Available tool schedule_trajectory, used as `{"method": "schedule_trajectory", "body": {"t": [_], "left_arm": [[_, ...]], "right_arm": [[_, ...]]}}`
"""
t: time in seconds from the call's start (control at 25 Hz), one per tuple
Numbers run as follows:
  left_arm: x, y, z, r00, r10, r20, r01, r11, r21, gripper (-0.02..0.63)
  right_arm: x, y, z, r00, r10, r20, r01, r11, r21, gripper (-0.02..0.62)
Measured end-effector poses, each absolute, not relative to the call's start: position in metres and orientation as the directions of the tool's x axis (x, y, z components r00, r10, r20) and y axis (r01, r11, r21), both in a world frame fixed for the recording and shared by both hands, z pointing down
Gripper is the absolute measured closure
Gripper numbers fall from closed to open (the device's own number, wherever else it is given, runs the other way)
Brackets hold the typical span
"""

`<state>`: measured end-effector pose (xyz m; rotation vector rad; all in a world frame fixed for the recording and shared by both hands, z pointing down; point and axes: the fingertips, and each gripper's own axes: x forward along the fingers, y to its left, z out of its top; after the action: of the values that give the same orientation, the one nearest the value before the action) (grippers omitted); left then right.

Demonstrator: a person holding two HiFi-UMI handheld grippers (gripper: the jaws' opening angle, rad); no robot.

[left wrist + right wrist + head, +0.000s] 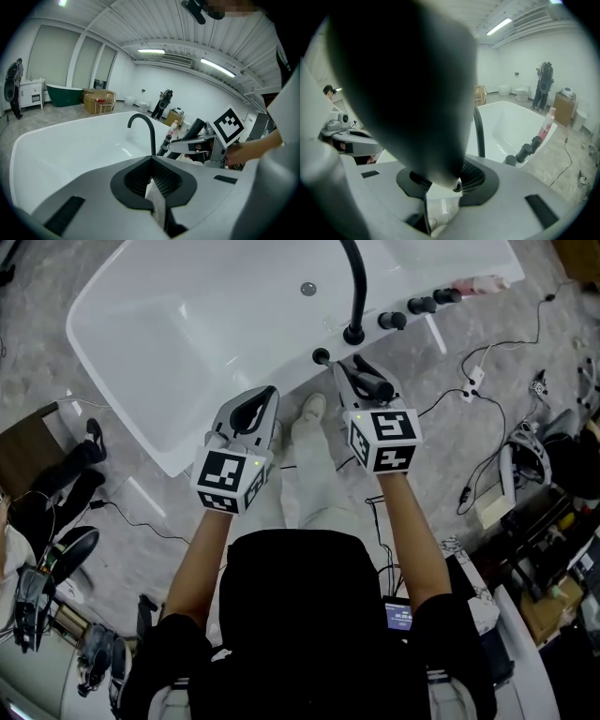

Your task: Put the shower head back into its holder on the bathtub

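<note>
Black and thick-handled, the shower head (372, 382) is sitting crosswise in the right gripper (354, 371), whose jaws are standing wide and clamping its body. In the right gripper view it is filling most of the frame as a dark mass (408, 93) just above the pads. That grip looks chosen so one end is poking clear of the jaws and can be steered into a socket.

In the head view, the holder (322, 356), a small black ring on the near rim of the white bathtub (141, 324), is lying at about eleven o'clock from the right gripper, near but not touching the shower head. At one o'clock from the holder the black arched faucet (356, 287) is rising from its base. The row of black knobs (392, 321) is running on toward two o'clock along the rim.

Off at nine o'clock from its partner, the left gripper (262, 401) is hanging over the tub's edge. Its own view shows the jaw tips together with nothing between them (152, 161), so it appears to be keeping out of the way, not helping.

My reading is that the insertion is not yet done: the shower head is just short of the holder. The free end will probably need lining up over the ring, while staying clear of the faucet base close beside it.
</note>
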<state>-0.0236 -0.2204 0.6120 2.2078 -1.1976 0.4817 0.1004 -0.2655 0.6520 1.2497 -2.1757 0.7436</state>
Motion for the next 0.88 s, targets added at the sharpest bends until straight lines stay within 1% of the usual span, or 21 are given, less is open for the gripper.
{"method": "schedule_trajectory", "body": {"t": [0.48, 0.88], "left_arm": [[-0.031, -0.218, 0.652, 0.519, -0.61, 0.599, -0.853, -0.419, 0.312, 0.592], [-0.041, -0.226, 0.679, 0.484, -0.602, 0.635, -0.871, -0.404, 0.281, 0.592]], "right_arm": [[0.084, -0.276, 0.714, -0.45, -0.531, 0.718, -0.841, 0.524, -0.14, 0.457], [0.072, -0.288, 0.755, -0.445, -0.5, 0.744, -0.828, 0.545, -0.129, 0.457]]}}
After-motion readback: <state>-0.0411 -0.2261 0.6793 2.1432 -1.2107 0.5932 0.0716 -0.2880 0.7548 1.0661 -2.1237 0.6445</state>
